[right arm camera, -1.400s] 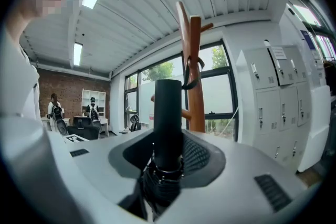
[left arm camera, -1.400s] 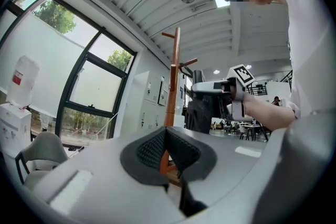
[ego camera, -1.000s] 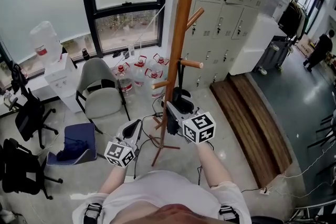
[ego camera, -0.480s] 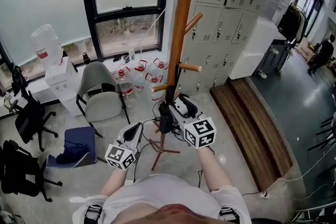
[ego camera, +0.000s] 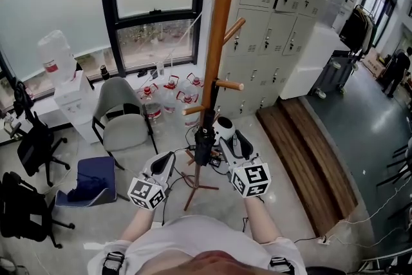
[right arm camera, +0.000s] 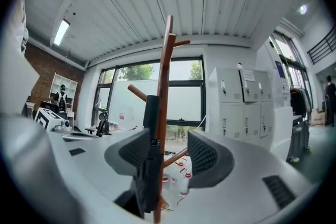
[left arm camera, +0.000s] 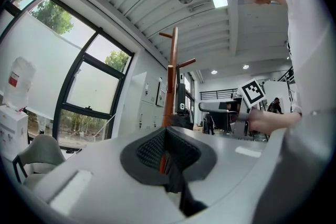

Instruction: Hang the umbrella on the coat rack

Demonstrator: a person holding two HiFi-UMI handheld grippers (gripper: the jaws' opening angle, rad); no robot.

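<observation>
A tall wooden coat rack (ego camera: 215, 55) stands ahead of me. The folded black umbrella (ego camera: 203, 146) hangs upright against its pole, under a low peg (ego camera: 193, 109). My right gripper (ego camera: 227, 138) sits just right of the umbrella, apart from it, its jaws opening. In the right gripper view the umbrella (right arm camera: 148, 165) shows in the gap close to the left pad (right arm camera: 131, 152), in front of the pole (right arm camera: 163, 92). My left gripper (ego camera: 168, 159) hangs lower left of the rack, shut and holding nothing; its view shows the pads (left arm camera: 152, 149) closed together and the rack (left arm camera: 171, 81) beyond.
A grey chair (ego camera: 122, 116) and several water bottles (ego camera: 170, 90) stand by the window. Grey lockers (ego camera: 283, 16) and a wooden platform (ego camera: 309, 151) are on the right. Cables lie round the rack's feet (ego camera: 193, 187). A blue bag (ego camera: 90, 180) and black office chairs (ego camera: 29, 145) are at left.
My right gripper has let go of the umbrella, opened, and drawn back to the right and toward me. The umbrella stays hanging on the rack. The left gripper has not moved.
</observation>
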